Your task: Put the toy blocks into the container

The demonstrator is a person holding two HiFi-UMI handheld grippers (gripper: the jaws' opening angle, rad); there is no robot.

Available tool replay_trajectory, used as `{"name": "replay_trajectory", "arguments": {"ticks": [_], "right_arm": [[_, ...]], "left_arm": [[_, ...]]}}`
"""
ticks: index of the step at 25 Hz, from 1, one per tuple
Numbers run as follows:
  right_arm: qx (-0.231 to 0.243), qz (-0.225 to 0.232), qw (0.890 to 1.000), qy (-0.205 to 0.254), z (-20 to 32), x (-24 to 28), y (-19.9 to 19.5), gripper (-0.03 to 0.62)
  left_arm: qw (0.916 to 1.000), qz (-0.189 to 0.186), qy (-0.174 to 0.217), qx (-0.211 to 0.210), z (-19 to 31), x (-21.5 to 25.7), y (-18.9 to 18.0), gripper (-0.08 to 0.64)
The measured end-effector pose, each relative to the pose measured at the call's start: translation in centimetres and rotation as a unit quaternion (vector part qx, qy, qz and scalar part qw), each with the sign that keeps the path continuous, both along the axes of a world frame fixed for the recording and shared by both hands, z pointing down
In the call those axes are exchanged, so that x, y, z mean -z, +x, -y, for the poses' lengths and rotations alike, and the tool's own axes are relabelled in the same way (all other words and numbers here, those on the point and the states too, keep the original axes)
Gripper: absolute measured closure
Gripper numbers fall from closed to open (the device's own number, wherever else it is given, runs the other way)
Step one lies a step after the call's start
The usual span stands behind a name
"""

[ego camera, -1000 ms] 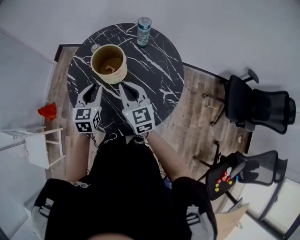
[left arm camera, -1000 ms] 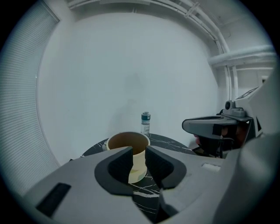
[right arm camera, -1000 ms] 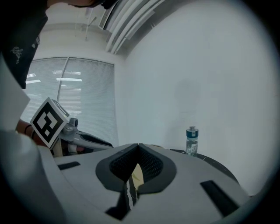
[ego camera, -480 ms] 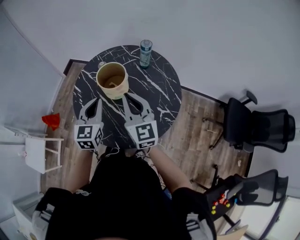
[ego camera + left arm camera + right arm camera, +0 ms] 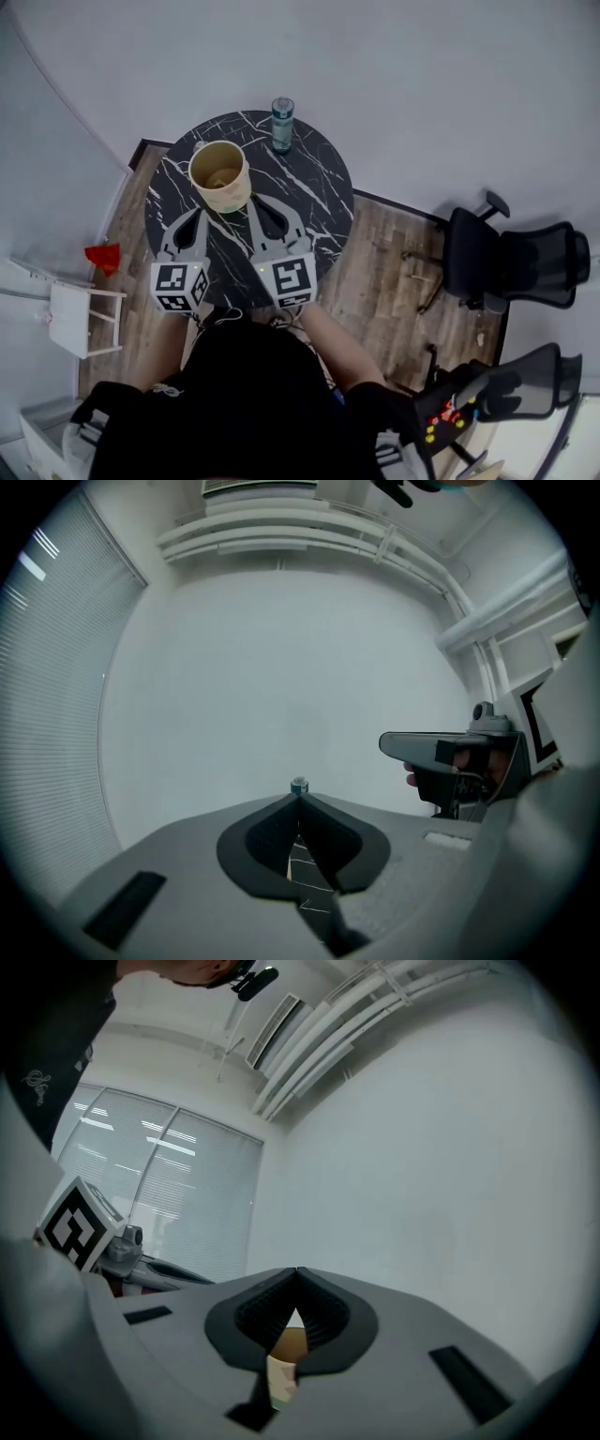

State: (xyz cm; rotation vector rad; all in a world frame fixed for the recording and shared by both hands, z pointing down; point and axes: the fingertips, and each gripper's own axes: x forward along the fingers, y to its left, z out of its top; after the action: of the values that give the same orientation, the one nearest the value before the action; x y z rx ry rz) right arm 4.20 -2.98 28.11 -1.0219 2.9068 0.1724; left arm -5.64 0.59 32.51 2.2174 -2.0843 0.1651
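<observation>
Beige container (image 5: 220, 176) upright on the round marble table (image 5: 309, 197), just ahead of and between both grippers, left gripper (image 5: 194, 216) jaws pressed together on nothing, right gripper (image 5: 255, 204) likewise closed and empty, can (image 5: 282, 124) at the far edge.

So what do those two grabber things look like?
Both are grey plastic. The left gripper and right gripper each have two curved fingers lined with dark ribbed pads, and a white cube at the back printed with black square markers. The person holding them wears a black top.
</observation>
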Motion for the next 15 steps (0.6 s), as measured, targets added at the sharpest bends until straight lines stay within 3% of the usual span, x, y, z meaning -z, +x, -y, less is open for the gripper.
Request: {"name": "replay_trajectory", "arguments": {"ticks": [15], "right_arm": [[-0.011,0.01,1.0,0.0,-0.6,0.4,2.3,0.595]], "left_arm": [[0.9998,0.01,0.015,0.0,-0.5,1.1,1.5,0.56]]}}
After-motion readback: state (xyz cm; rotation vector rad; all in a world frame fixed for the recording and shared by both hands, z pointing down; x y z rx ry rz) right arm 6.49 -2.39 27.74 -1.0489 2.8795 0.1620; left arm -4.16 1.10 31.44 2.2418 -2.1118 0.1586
